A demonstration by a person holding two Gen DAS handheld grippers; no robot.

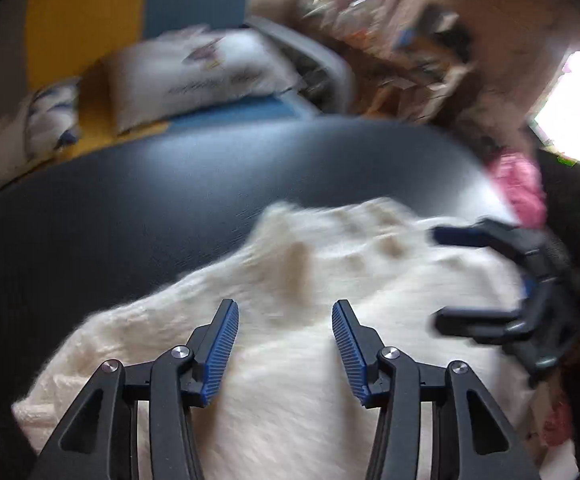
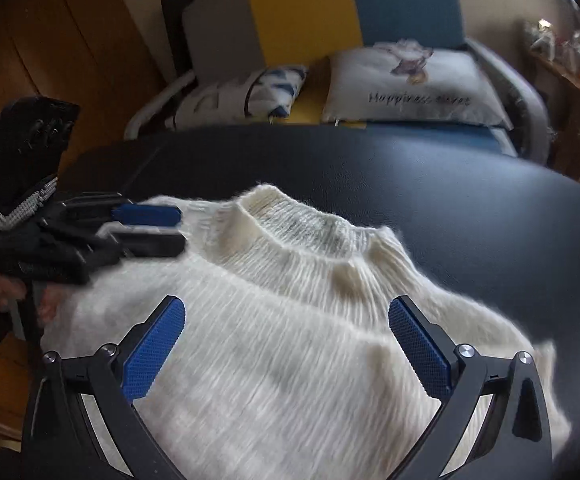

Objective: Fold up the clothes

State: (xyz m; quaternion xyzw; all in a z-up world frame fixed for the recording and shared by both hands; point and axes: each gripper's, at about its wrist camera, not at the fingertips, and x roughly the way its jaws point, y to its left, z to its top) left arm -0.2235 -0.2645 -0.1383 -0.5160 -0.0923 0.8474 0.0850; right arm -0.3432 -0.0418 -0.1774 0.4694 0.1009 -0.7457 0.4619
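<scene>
Cream fuzzy knit: one sweater (image 2: pixel 290 320) lies spread on the black surface (image 2: pixel 469 208), ribbed collar (image 2: pixel 305 232) at the far end and the body running toward the near edge, so its long axis runs near-to-far in the right wrist view. Left wrist view is motion-blurred; detail of the knit there is poor. Right gripper (image 2: pixel 286 344) hangs over the chest area below the collar, fingers spread wide with nothing between them, pads clear of the fabric as far as can be judged. Left gripper (image 1: pixel 286 348) is also over the sweater, fingers parted and empty, cloth showing in the gap but not pinched. In the right wrist view the left gripper (image 2: pixel 150 228) sits at the sweater's left shoulder, pointing across toward the collar, with a person's hand (image 2: pixel 6 292) on its handle. Key relation: the left shoulder edge lies just beside the left fingers, while the right shoulder and sleeve lie to the right of the right fingers, apart from them. Judgement: the left hand is nearer a graspable edge; the right hand likely needs to shift right to reach its side before a lengthwise fold. Risk: the fluffy pile may hide the true hem.
</scene>
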